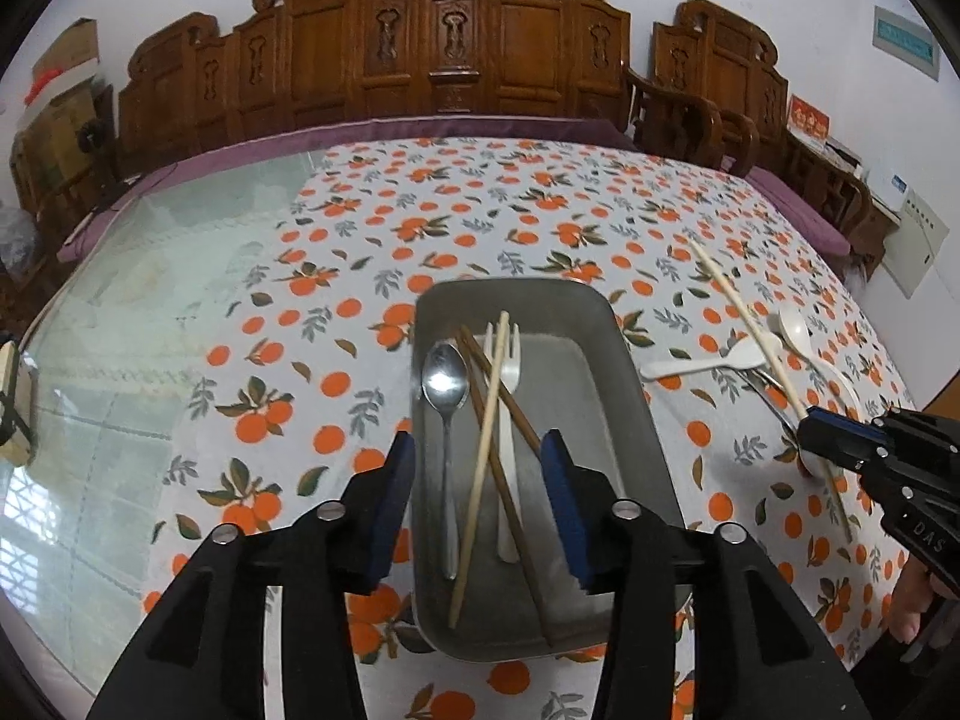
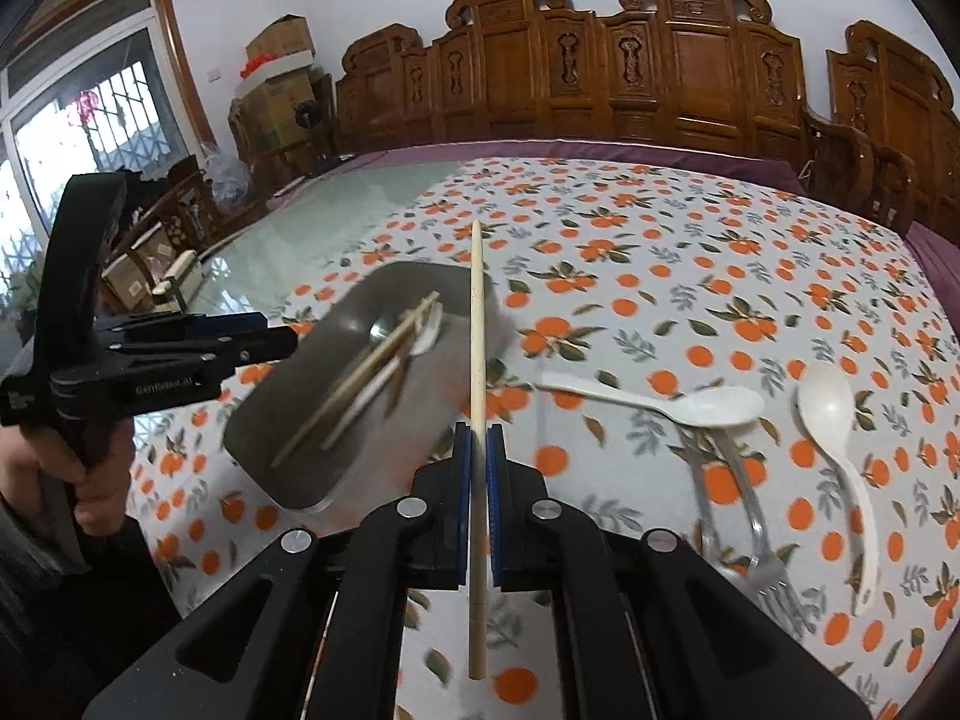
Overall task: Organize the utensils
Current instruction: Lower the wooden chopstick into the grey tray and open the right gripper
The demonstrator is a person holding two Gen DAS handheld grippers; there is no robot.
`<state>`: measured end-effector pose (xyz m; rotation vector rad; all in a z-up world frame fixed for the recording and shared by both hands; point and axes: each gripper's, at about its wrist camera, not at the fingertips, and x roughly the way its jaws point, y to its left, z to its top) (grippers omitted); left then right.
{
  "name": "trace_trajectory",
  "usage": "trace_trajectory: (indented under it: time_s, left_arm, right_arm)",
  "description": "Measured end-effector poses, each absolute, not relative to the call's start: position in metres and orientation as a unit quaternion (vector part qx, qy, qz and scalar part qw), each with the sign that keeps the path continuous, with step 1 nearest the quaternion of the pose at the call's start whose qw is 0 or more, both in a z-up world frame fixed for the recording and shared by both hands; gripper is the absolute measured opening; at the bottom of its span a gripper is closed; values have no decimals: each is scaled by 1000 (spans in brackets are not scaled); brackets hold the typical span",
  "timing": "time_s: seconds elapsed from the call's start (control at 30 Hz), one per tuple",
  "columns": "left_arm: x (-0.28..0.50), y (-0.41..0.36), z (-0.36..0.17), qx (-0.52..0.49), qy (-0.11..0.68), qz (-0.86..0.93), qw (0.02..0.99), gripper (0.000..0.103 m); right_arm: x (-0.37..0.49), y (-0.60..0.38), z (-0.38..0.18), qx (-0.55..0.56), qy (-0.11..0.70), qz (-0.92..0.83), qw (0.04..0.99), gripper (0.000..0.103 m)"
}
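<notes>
A grey metal tray (image 1: 624, 372) (image 2: 276, 438) lies on the orange-print cloth. It holds a metal spoon (image 1: 445, 384), a white fork (image 1: 507, 360), a pale chopstick (image 1: 489, 438) and brown chopsticks (image 1: 516, 414). My left gripper (image 1: 477, 456) is open above the tray's near half, empty. My right gripper (image 2: 478, 438) is shut on a pale chopstick (image 2: 477, 324), held above the cloth just right of the tray; it also shows in the left wrist view (image 1: 744, 312). Two white spoons (image 2: 708, 405) (image 2: 831, 414) and metal forks (image 2: 750, 516) lie on the cloth to the right.
Carved wooden chairs (image 2: 660, 72) line the table's far side. A bare glass tabletop (image 1: 132, 324) lies left of the cloth. Cardboard boxes (image 2: 276, 84) stand at the back left.
</notes>
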<state>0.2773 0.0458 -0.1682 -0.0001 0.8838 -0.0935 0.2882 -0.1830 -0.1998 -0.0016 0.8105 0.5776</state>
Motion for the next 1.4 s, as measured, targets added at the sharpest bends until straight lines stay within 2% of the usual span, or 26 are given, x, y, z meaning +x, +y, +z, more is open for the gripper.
trace_trajectory:
  time_s: [0.1,0.13,0.2,0.27,0.73,1.4]
  left_arm:
    - [276,52,-163,-4,416,-39,909,70]
    - [276,55,-160,-4,411,-36,911,72]
    - [276,59,-156,-7,404,-28,914,82]
    - [275,64,-153,-13,397,-24,918,85]
    - [273,105,-139,-51,376,11,925,87]
    - [273,100,-141,-40,377,11,925,88]
  right_arm:
    - [292,-174,-199,9,391,284,876,6]
    - [294,-170,-200,12,392,285,875,6]
    - [296,-164,-201,16,395,287,873,6]
    - [299,-157,-202,23,398,289,870,6]
    - [323,-101,-214,58,423,302,853,6]
    - [327,-83,-230,53,435,308,845,10]
